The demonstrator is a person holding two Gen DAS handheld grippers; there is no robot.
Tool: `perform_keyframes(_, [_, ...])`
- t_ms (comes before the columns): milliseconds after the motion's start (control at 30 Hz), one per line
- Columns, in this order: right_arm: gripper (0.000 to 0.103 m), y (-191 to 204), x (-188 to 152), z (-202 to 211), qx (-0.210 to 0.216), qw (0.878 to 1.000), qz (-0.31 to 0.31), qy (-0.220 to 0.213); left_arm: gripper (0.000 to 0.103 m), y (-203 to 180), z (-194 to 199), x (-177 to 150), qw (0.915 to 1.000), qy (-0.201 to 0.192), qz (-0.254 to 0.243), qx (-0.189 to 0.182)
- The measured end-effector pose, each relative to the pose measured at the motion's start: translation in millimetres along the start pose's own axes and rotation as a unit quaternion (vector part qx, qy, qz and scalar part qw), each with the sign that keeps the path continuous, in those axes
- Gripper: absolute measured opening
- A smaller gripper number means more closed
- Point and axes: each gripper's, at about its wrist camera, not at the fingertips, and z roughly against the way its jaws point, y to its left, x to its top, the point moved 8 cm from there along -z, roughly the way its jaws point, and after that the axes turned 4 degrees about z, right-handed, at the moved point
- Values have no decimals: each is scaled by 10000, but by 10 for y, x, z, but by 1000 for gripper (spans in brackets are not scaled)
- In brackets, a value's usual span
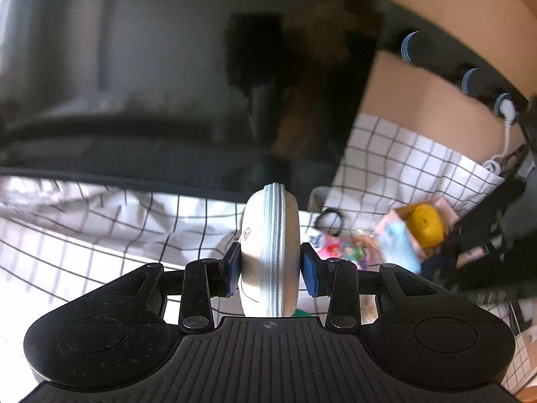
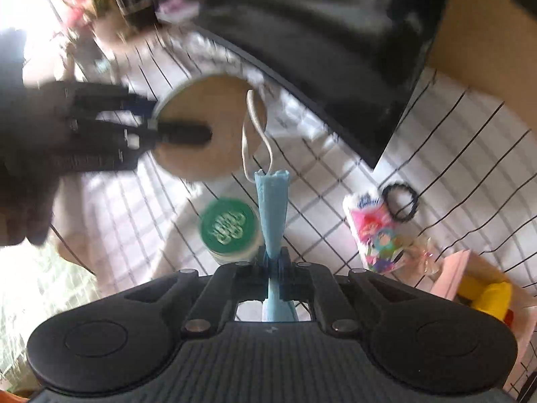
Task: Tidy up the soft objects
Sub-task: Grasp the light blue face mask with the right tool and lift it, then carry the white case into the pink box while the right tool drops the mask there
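The right gripper (image 2: pixel 273 262) is clamped on a folded blue face mask (image 2: pixel 273 215), its long axis running straight out along the fingers, ear loop trailing off the far end. Under it on the checked cloth (image 2: pixel 436 127) stands a green-lidded jar (image 2: pixel 231 228); toward the desk's right edge lie a cartoon-print tissue pack (image 2: pixel 376 235) and a black hair tie (image 2: pixel 401 201). Further out, the left gripper (image 1: pixel 270 265) pinches a round beige zip case (image 1: pixel 268 252) by its flat faces, zipper edge toward the camera, held above the cloth. I judge the mask nearer the pink box (image 1: pixel 419 231) on the right.
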Motion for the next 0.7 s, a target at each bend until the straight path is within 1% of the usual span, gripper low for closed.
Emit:
perform_keyframes(67, [5,-20,18,216,32,9997,7,-258,41,-147,186,-4,9999,-99,-55,45])
perform_keyframes(133, [5,-52,20,421,70,9988,-71,-482,41,-291,316,-13,9999,-135,-32,8])
perform_keyframes(233, [5,-123,-55,713,15,9964,-148,-836,41,-527,428,-16,9999,-85,-81,-55])
perform_keyframes(333, [5,-265,-181,966,-11,9933,-275,-1119,41,-801,504,4,9997,-137,-182,-134])
perform_keyframes(467, [5,-543,-416,1266,-151,9893,-508,-1363,41,-1201,473,48,9988,-66,-366,-322])
perform_keyframes(533, [5,-712,-523,1393,-224,9864,-702,-1466,41,-1387,403,62,9980,-50,-453,-434])
perform_keyframes(633, [5,-975,-720,1566,-386,9813,-976,-1611,41,-1731,272,110,9958,11,-566,-714])
perform_keyframes(700, [5,-1137,-852,1692,-561,9774,-1166,-1670,41,-1942,154,131,9941,85,-681,-838])
